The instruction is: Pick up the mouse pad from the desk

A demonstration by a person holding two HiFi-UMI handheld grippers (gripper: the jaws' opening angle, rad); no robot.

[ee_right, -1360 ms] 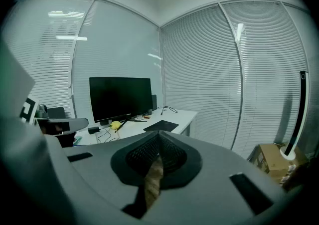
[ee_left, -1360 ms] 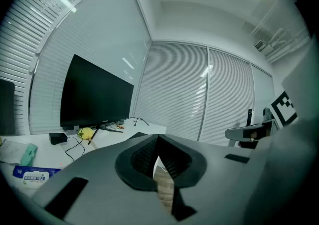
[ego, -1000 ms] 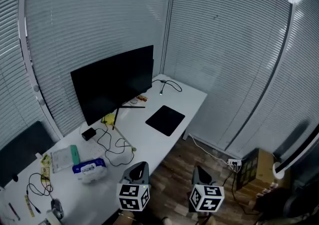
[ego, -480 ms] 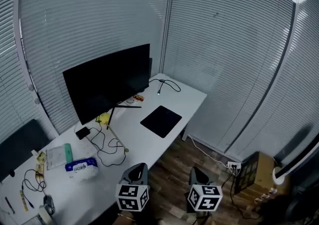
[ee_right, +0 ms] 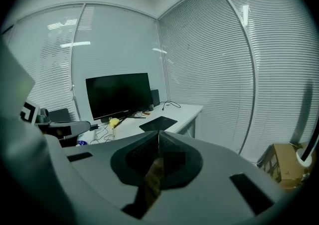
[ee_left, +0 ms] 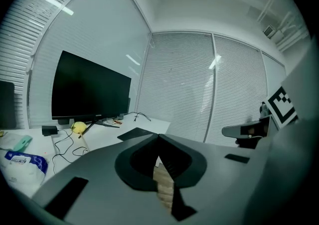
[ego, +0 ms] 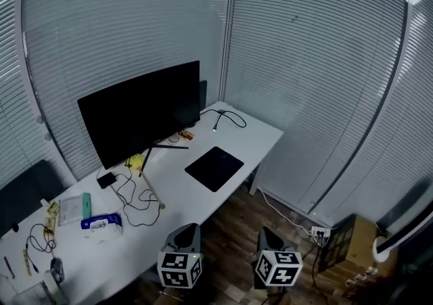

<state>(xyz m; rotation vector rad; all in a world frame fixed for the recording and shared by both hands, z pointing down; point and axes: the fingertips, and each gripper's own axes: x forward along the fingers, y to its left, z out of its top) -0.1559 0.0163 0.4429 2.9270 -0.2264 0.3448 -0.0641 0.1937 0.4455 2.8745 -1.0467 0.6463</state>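
A black square mouse pad [ego: 214,168] lies flat near the right end of the white desk [ego: 260,133], in front of the monitor; it shows too in the left gripper view [ee_left: 135,133] and the right gripper view [ee_right: 158,123]. Both grippers hang off the desk's front edge, over the wooden floor. My left gripper [ego: 185,234] is shut with nothing in it, its tips [ee_left: 158,135] meeting. My right gripper [ego: 270,237] is shut and empty as well, tips [ee_right: 159,132] together. Neither touches the pad.
A black monitor [ego: 140,112] stands at the back of the desk. Cables [ego: 139,197], a yellow object [ego: 136,160], a wipes packet [ego: 101,223] and small items lie at the left. Blinds cover the walls. A cardboard box [ego: 353,241] and power strip [ego: 318,232] sit on the floor, right.
The desk and monitor have slid left and slightly up in the head view as I moved along. Both grippers stay shut and empty.
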